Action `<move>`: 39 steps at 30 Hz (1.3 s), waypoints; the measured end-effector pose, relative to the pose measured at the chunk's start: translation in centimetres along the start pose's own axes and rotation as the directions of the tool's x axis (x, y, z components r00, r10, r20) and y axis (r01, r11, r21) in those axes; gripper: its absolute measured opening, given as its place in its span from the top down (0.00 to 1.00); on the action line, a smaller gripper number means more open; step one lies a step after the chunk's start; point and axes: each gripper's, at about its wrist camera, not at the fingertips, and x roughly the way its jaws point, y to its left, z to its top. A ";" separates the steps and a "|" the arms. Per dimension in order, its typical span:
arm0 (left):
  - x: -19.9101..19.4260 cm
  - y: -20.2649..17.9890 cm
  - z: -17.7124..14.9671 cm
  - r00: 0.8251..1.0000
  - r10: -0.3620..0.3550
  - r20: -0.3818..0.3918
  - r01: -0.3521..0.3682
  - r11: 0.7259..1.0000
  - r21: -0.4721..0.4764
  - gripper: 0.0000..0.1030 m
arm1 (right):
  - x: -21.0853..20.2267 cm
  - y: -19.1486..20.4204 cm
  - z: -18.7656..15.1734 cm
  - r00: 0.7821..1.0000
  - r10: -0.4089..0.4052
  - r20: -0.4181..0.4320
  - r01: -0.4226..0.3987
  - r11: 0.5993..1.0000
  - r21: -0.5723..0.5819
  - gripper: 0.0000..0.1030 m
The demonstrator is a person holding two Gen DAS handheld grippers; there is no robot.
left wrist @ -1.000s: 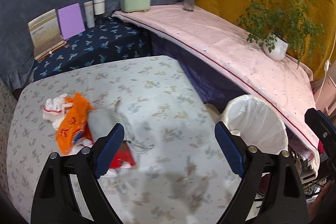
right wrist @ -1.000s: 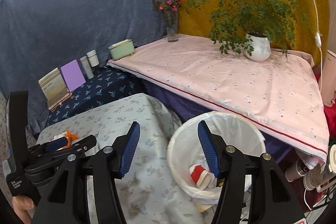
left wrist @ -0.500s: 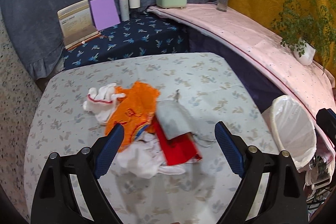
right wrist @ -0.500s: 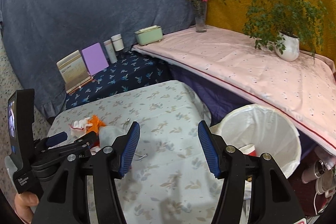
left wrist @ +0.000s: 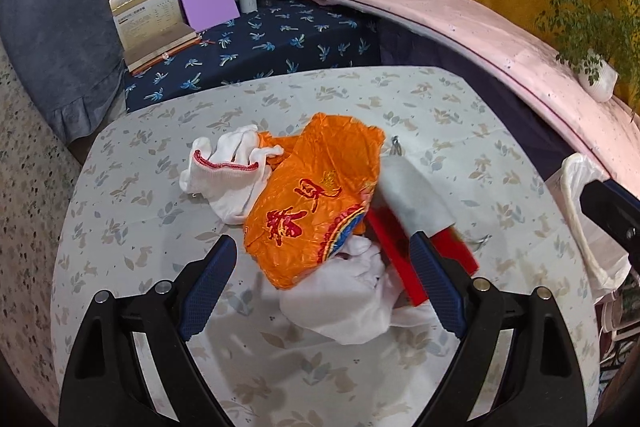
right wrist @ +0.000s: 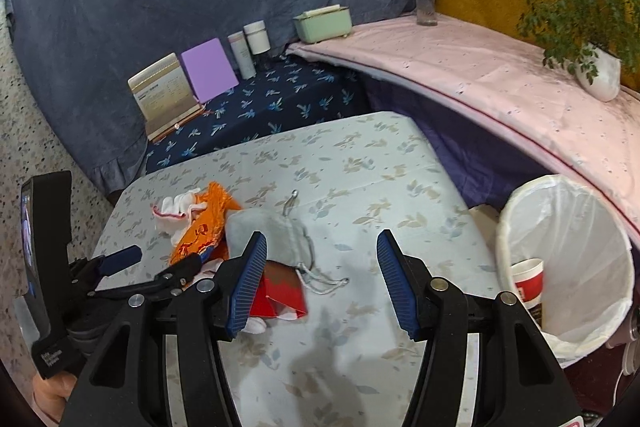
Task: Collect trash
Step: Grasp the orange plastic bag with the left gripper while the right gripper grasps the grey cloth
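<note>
Your left hand-held gripper [left wrist: 322, 281] has its jaws wide apart and holds nothing; it hovers over the trash pile in the middle of the frame. Between its fingers lie the orange wrapper [left wrist: 316, 199] and a white crumpled paper [left wrist: 352, 303]. The red packet [left wrist: 400, 247] and grey pouch [left wrist: 412, 195] sit by the right finger. Your right hand-held gripper [right wrist: 322, 283] is also wide apart and empty, above the worktop [right wrist: 360, 167]. The trash bin [right wrist: 568, 259] stands at the right of the frame, with a paper cup [right wrist: 528, 281] inside.
</note>
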 end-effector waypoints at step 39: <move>1.9 0.9 0.4 0.996 -0.082 -0.027 0.082 0.997 -0.005 0.89 | 7.4 3.0 0.0 0.986 0.096 -0.133 -0.097 0.995 -0.001 0.95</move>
